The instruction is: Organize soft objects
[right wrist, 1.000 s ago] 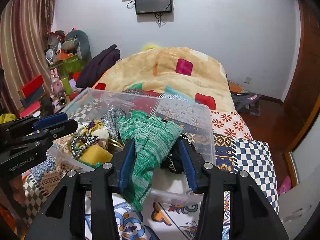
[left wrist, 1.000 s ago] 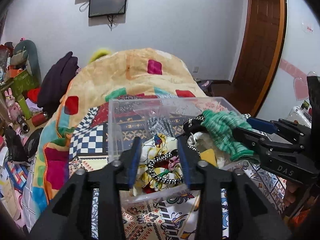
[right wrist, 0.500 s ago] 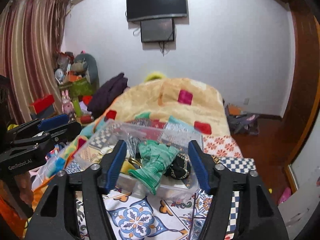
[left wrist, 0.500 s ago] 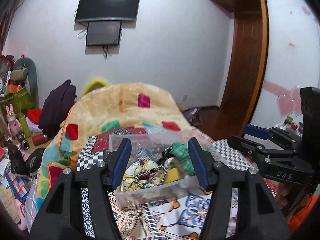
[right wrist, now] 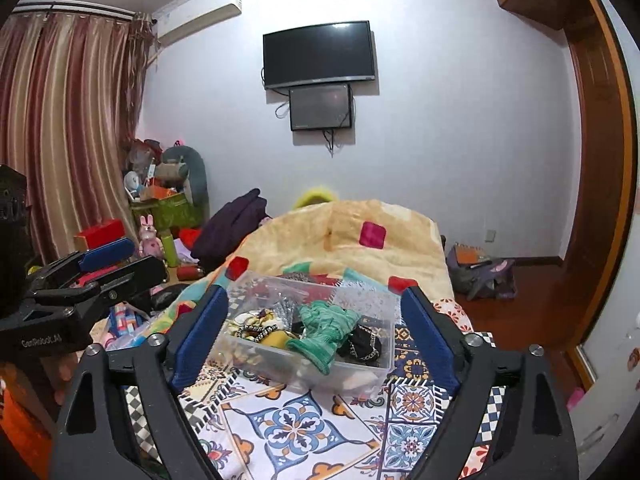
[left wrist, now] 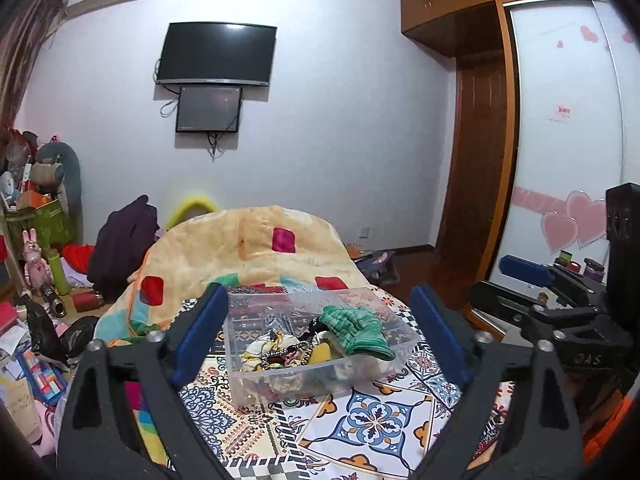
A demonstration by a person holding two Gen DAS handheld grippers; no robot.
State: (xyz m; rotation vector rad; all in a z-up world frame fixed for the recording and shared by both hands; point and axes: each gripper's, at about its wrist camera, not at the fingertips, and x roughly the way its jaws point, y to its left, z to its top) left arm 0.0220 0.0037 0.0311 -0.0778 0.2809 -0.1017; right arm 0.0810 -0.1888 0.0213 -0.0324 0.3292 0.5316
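home bedroom, quilted bed [left wrist: 280,256], wall tv [right wrist: 320,54], curtains [right wrist: 60,128], wardrobe [left wrist: 480,140]

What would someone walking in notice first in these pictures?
Probably the clear plastic bin on the patterned bedspread, stuffed with soft things, a green knitted cloth draped over its front rim. Both the left gripper and the right gripper hang open before it. A black TV hangs on the far wall.

The storage bin [left wrist: 400,344] was clear, glossy plastic. A ribbed green knit cloth [left wrist: 356,330] draped its rim. The patterned bedsheet [right wrist: 296,428] looked smooth; the blanket [left wrist: 256,256] seemed fleecy. Each tool [left wrist: 318,340] [right wrist: 314,336] was matt black plastic with blue pads [left wrist: 200,328].
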